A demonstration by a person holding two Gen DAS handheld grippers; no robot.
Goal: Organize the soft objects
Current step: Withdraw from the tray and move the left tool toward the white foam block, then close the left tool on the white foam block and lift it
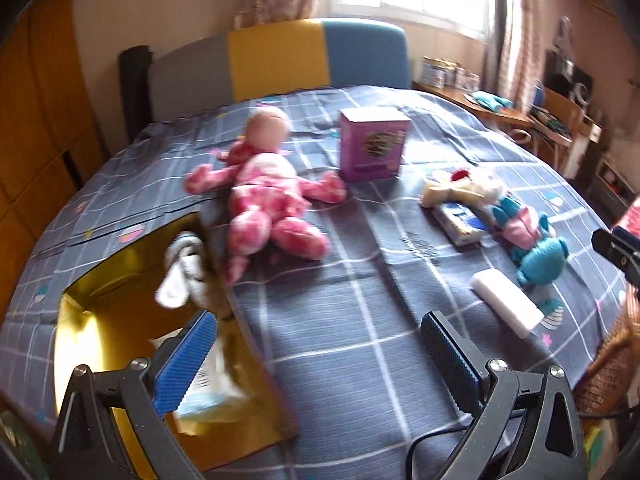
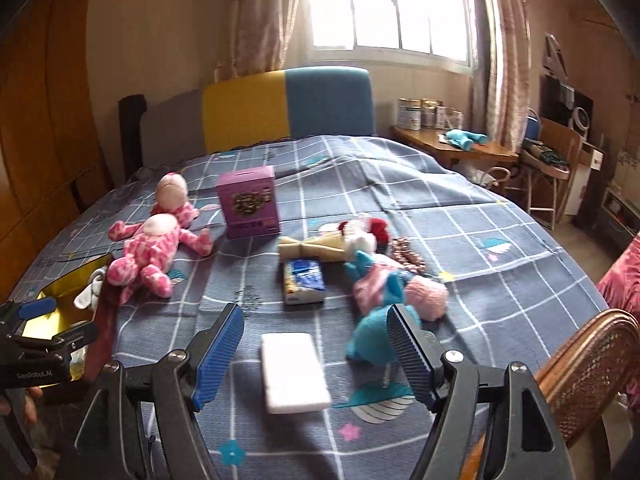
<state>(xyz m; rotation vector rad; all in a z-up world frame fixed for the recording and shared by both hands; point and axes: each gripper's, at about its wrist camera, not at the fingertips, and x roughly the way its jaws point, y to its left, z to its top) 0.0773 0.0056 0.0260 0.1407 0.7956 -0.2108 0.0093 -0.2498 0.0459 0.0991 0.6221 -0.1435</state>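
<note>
A pink plush doll [image 1: 268,196] [image 2: 154,248] lies on the bed beside an open gold-lined box [image 1: 120,320] [image 2: 64,292]. A white sock [image 1: 180,272] [image 2: 90,290] hangs over the box edge, and a tissue pack [image 1: 208,392] lies inside. A blue and pink plush toy [image 1: 532,236] [image 2: 384,300], a cream plush [image 1: 460,188] [image 2: 336,242], a blue tissue pack [image 1: 460,220] [image 2: 304,282] and a white foam block [image 1: 506,306] [image 2: 292,372] lie to the right. My left gripper [image 1: 316,344] is open over the box's right edge. My right gripper [image 2: 316,336] is open just above the white block.
A purple carton [image 1: 374,144] [image 2: 248,202] stands mid-bed. A grey, yellow and blue headboard [image 2: 288,104] is behind. A wicker chair [image 2: 588,364] stands at the bed's right edge, and a wooden desk [image 2: 460,148] with tins stands beyond.
</note>
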